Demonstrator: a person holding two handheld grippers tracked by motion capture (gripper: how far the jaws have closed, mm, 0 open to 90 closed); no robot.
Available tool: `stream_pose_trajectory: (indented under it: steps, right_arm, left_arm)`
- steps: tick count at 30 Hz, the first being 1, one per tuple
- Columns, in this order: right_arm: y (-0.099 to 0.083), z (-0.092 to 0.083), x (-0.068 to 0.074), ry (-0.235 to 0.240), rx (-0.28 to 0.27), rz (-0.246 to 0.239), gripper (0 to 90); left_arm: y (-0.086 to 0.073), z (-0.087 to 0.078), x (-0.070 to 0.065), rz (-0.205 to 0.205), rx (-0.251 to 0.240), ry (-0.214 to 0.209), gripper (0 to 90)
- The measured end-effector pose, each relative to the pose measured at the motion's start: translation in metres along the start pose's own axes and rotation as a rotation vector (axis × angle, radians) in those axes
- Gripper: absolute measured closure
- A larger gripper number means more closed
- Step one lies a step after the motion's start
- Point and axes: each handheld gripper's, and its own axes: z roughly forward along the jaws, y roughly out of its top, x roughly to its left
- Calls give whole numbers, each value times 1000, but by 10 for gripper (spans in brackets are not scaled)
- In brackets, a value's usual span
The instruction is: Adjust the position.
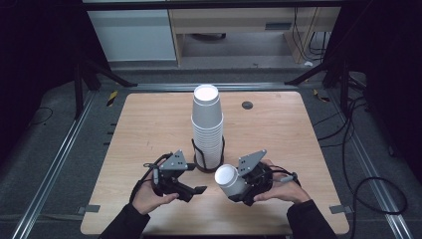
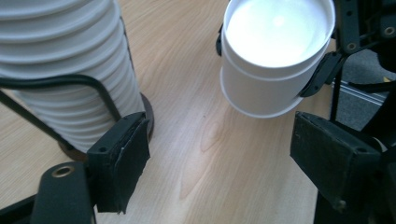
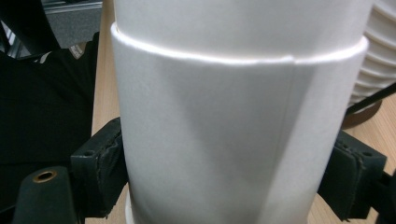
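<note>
2 grippers work near the table's (image 1: 149, 119) front edge. The left gripper (image 1: 199, 190) is empty, its jaws standing apart. The right gripper (image 1: 234, 191) clamps 2 nested cups (image 1: 228, 180), tilted, just right of 1 tall cup stack (image 1: 207, 124) in 1 wire holder (image 1: 196, 149). Bare wood lies on both sides and behind.

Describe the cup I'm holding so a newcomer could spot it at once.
Start at the tall stack of white cups in the black wire holder mid-table. Just right of its base, the right gripper clamps nested white cups. Unlike the upright stack, they are tilted off the table, mouth facing the camera.
</note>
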Motion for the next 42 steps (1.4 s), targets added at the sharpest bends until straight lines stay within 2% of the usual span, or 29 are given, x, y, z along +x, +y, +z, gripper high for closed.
stream_pose_trajectory:
  steps: [7,10,14,24,30,42]
  right_arm:
    - [4,6,2,17,14,-27,156]
    - [7,8,3,22,23,-26,156]
    - [11,10,3,20,33,-40,156]
    - [26,21,4,35,37,-77,156]
    - [32,24,6,39,45,-93,156]
    - [34,23,7,37,35,-87,156]
  left_arm:
    - [8,3,-6,23,7,-38,168]
    - [13,6,-7,20,20,-57,161]
    - [19,9,-8,49,36,-74,146]
    - [30,19,-9,59,49,-111,130]
    - [30,24,-10,58,70,-118,133]
    - [31,33,-12,59,100,-122,160]
